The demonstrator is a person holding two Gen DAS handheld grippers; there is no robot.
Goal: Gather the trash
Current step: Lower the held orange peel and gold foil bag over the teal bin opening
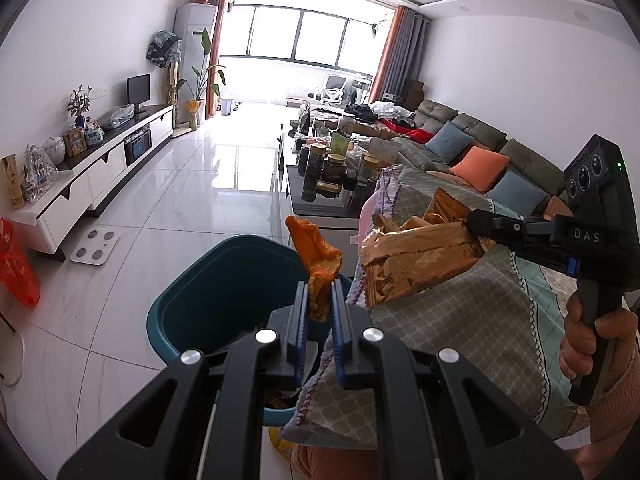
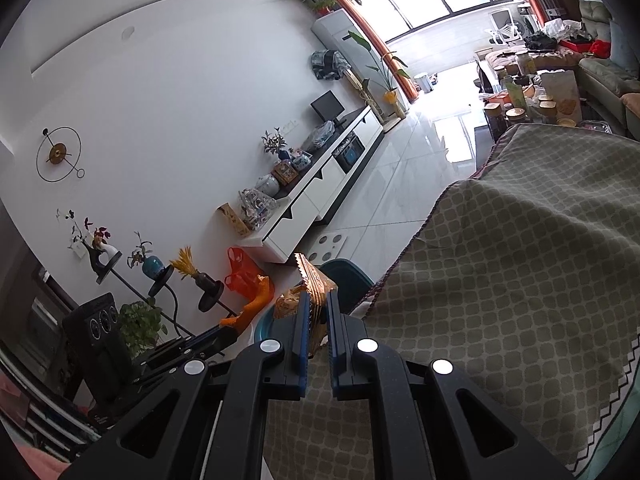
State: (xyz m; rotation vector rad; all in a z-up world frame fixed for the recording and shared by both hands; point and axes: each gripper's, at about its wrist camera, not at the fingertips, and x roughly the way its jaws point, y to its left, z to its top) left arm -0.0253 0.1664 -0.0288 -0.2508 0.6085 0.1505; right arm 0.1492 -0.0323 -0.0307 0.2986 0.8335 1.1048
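My left gripper (image 1: 319,294) is shut on an orange peel (image 1: 314,252), held above the near rim of a teal waste bin (image 1: 208,300). The right gripper (image 1: 474,222), seen from the side in the left wrist view, is shut on a crinkled gold snack wrapper (image 1: 412,258) over the patterned cloth, to the right of the bin. From the right wrist, the gripper (image 2: 318,306) pinches the gold wrapper (image 2: 316,280), with the teal bin (image 2: 348,276) just beyond it. The left gripper with the orange peel (image 2: 256,304) shows at lower left there.
A patterned green cloth (image 1: 460,312) covers the surface by the bin. Behind stand a dark coffee table (image 1: 320,200) crowded with jars, a grey sofa (image 1: 480,140) with cushions, a white TV cabinet (image 1: 100,172), a floor scale (image 1: 96,246) and an orange plastic bag (image 1: 18,268).
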